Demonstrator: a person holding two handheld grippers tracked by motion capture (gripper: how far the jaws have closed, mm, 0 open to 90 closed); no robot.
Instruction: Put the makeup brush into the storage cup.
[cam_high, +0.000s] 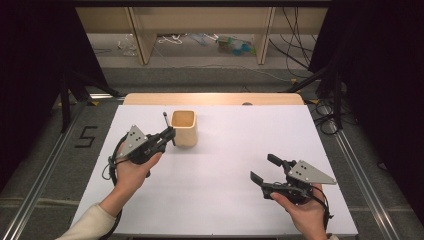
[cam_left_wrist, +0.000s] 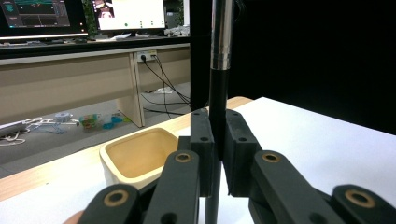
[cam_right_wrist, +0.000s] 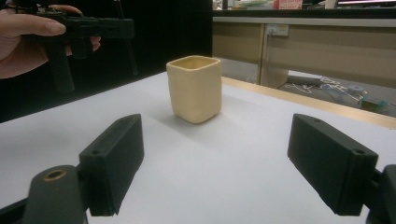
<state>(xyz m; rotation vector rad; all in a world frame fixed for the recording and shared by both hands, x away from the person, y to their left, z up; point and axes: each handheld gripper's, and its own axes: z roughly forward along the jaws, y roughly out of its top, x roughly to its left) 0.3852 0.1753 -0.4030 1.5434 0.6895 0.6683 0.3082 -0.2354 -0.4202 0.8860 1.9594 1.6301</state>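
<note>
Writing: a "5" (cam_high: 86, 136) marked on the floor, left of the tabletop (cam_high: 225, 200).
Pen: slim black rod (cam_left_wrist: 219, 107) with a silver band, upright, upper centre of the left gripper view.
Left gripper (cam_high: 170, 134): fingers clamped on the pen, just left of the cup.
Cup: cream, square-mouthed (cam_high: 183, 128), upper centre of the high view.
Right gripper (cam_high: 265, 168): fingers spread apart, holding nothing, lower right.

a white table (cam_high: 215, 170) with a pale wooden strip along its far edge. one beige square cup (cam_high: 183, 128) stands upright on it, left of centre, towards the far side.
</note>
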